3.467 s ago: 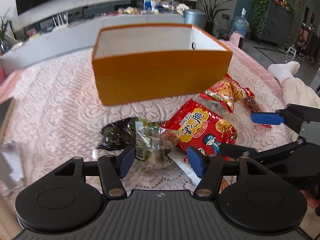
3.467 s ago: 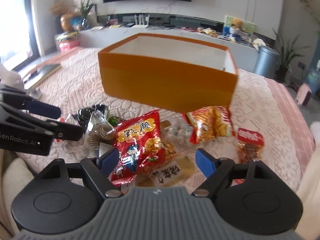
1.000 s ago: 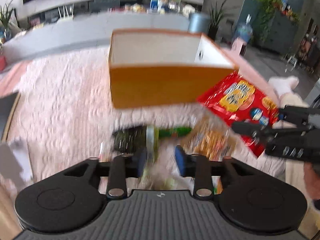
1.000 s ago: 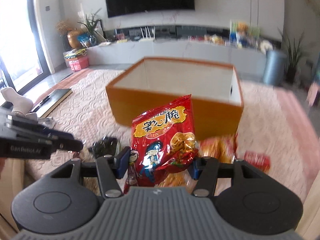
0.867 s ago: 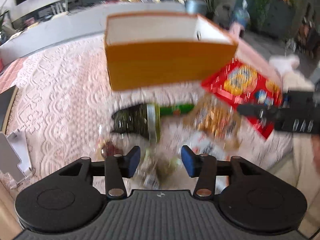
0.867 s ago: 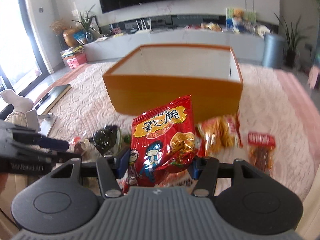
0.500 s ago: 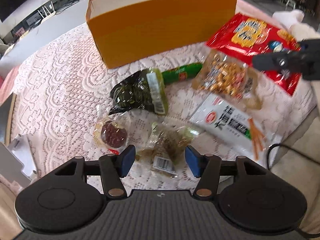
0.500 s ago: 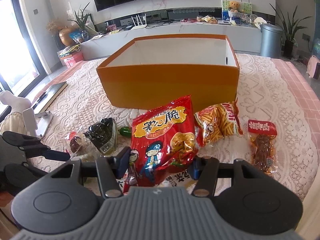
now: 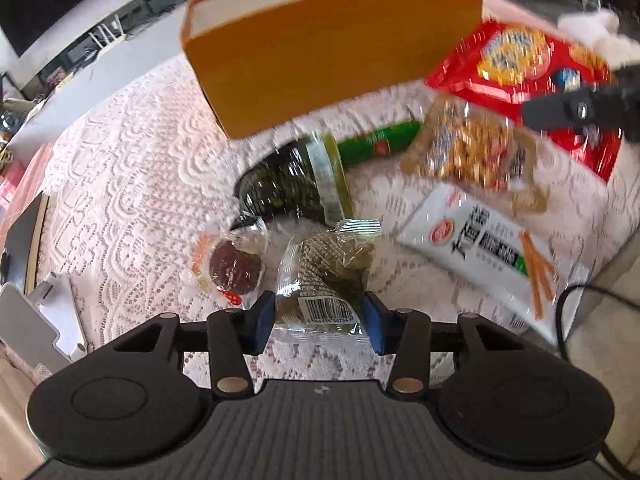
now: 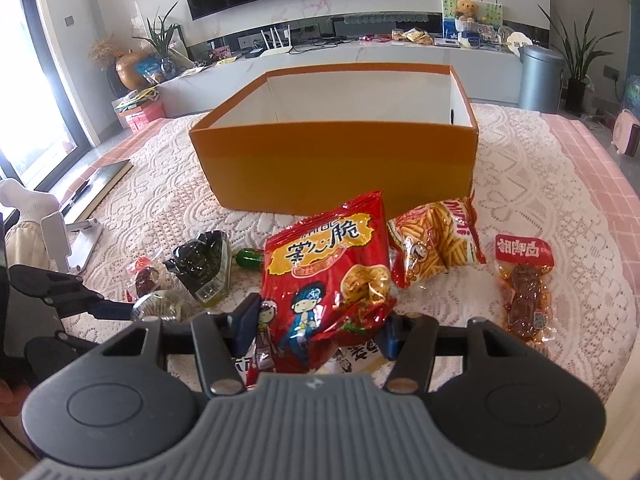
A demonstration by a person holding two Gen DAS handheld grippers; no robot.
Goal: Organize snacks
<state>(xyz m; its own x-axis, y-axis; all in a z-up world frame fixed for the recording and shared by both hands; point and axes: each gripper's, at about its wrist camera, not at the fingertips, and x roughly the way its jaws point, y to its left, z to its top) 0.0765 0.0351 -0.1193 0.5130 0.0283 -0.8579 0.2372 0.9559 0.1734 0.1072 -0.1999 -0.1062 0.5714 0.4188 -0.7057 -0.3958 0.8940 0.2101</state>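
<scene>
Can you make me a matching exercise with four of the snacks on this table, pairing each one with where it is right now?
Things:
1. red chip bag
2. clear green packet
3. fries bag
4. orange box

Places or states:
A. standing open and empty on the lace cloth
B. between the left gripper fingers
C. lying on the cloth just in front of the box
D. clamped in the right gripper

Pairs: 1-D, 2-B, 3-C, 4-A

Red snack bag (image 10: 326, 276) upright before open orange box (image 10: 340, 168); clear green-filled packet (image 9: 324, 280) flat on lace
</scene>
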